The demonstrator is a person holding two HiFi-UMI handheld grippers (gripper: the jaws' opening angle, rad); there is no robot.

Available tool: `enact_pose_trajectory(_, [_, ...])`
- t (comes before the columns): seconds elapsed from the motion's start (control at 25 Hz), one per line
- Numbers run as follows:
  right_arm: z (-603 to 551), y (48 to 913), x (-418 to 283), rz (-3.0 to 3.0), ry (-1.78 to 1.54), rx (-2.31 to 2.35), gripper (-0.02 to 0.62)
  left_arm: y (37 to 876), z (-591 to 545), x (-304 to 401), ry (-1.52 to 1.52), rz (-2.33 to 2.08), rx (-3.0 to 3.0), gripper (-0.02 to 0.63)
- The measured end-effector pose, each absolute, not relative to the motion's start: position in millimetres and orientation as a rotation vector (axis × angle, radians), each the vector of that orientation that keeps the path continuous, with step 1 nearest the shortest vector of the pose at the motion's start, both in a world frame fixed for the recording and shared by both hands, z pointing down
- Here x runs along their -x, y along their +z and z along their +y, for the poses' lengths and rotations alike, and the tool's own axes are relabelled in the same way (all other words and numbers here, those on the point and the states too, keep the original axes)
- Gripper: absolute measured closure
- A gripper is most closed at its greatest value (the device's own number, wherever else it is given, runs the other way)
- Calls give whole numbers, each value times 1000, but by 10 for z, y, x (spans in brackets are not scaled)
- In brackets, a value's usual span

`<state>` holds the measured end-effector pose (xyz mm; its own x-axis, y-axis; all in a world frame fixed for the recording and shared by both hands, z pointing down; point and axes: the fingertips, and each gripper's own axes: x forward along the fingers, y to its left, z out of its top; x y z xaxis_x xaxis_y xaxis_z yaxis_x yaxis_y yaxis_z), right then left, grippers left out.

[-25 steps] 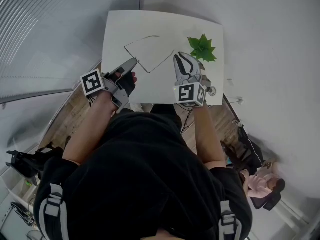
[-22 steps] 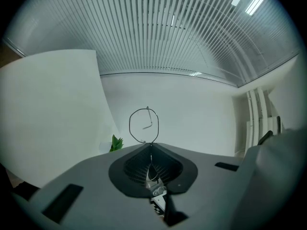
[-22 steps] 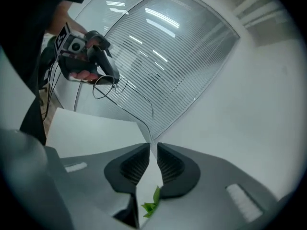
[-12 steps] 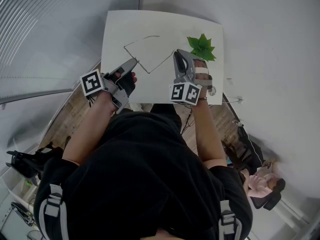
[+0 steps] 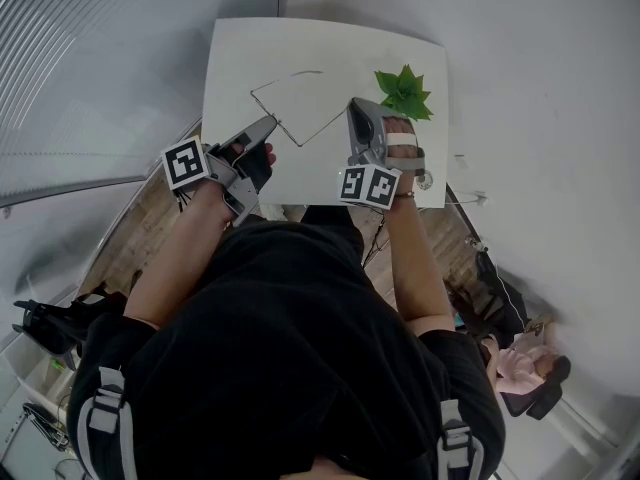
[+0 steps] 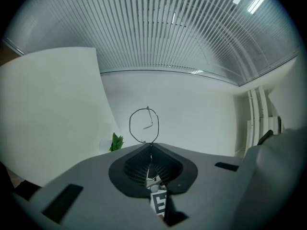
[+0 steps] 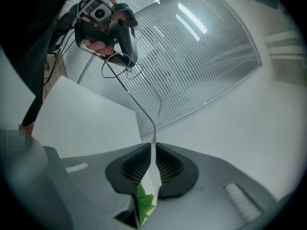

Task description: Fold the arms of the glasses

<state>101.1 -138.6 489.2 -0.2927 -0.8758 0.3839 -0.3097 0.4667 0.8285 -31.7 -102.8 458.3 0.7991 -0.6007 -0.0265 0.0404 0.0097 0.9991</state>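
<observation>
Thin wire glasses (image 5: 300, 144) hang above the white table (image 5: 330, 43), stretched between my two grippers. My left gripper (image 5: 268, 122) is shut on the frame next to one round lens rim (image 6: 130, 124), which stands up just beyond its jaws (image 6: 151, 145). One long arm (image 7: 144, 97) of the glasses runs from the left gripper (image 7: 125, 56) down to my right gripper (image 7: 154, 143). The right gripper's (image 5: 352, 110) jaws are closing, with the arm's curved end pinched between their tips.
A small green artificial plant (image 5: 405, 93) sits on the table just right of the right gripper, also seen as a plant (image 6: 115, 142) past the left jaws. Slatted blinds and pale walls stand behind. A seated person (image 5: 525, 363) is at the lower right.
The right gripper has rolled about its own axis, so its marker cube swung left and the hand's back now faces up. The left gripper and the glasses stayed in place.
</observation>
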Motion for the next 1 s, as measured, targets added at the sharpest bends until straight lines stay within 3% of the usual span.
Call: enact_pose_trajectory(1.0, [-1361, 4904, -940, -1827, -884, -933, 557, 4562, -862, 109, -474, -424, -1502, 592])
